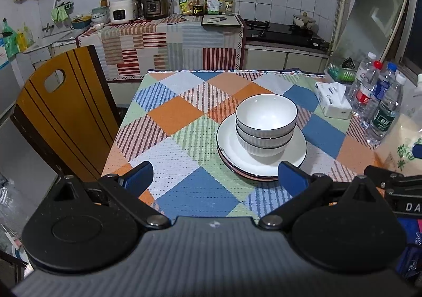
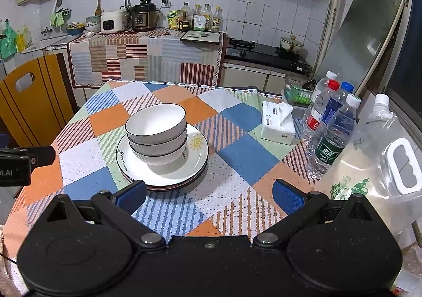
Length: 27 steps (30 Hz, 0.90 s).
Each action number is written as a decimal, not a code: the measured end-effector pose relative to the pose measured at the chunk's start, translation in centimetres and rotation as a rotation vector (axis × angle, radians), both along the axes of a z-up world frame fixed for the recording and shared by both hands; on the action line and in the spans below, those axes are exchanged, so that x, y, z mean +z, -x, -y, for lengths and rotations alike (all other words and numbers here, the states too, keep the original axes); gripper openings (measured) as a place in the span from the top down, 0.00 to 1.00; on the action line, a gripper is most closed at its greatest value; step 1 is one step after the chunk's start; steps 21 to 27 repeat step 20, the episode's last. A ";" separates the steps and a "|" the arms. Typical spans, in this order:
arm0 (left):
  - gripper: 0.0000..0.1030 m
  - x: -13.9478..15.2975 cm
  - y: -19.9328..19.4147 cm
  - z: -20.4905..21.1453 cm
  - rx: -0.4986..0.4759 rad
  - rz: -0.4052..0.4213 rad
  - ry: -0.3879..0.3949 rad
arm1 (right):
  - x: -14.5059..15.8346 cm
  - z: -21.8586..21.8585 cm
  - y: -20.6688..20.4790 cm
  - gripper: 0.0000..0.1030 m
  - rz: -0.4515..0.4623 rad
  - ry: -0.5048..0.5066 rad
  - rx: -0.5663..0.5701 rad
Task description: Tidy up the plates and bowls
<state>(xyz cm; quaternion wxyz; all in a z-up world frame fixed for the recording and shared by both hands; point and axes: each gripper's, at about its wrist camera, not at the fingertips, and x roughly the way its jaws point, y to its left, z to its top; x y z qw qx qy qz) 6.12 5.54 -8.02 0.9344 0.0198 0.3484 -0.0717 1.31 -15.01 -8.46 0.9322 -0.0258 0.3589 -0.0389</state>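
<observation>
Two white bowls with dark rims are nested on a stack of plates in the middle of the checked tablecloth. The top plate is white with a sun drawing; a pinkish plate edge shows below it. My left gripper is open and empty, just in front of the stack and a little to its left. My right gripper is open and empty, in front of the stack and to its right. Each gripper's body shows at the edge of the other's view.
A tissue box, several water bottles and a large clear water bag stand at the table's right side. A green basket is behind them. A wooden chair stands at the left. The kitchen counter lies beyond.
</observation>
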 end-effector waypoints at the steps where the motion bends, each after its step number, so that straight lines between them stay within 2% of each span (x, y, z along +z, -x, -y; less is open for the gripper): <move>1: 0.01 0.0 0.0 0.0 0.003 -0.001 -0.003 | 0.0 0.0 0.0 0.00 0.000 0.001 0.000; 12: 0.01 -0.2 -0.4 -0.4 0.007 -0.021 0.015 | 0.0 -0.1 0.2 0.00 -0.006 -0.002 -0.005; 27: 0.01 -0.3 -0.5 -0.3 0.014 -0.023 -0.001 | -0.2 0.0 0.2 0.00 -0.012 -0.005 -0.004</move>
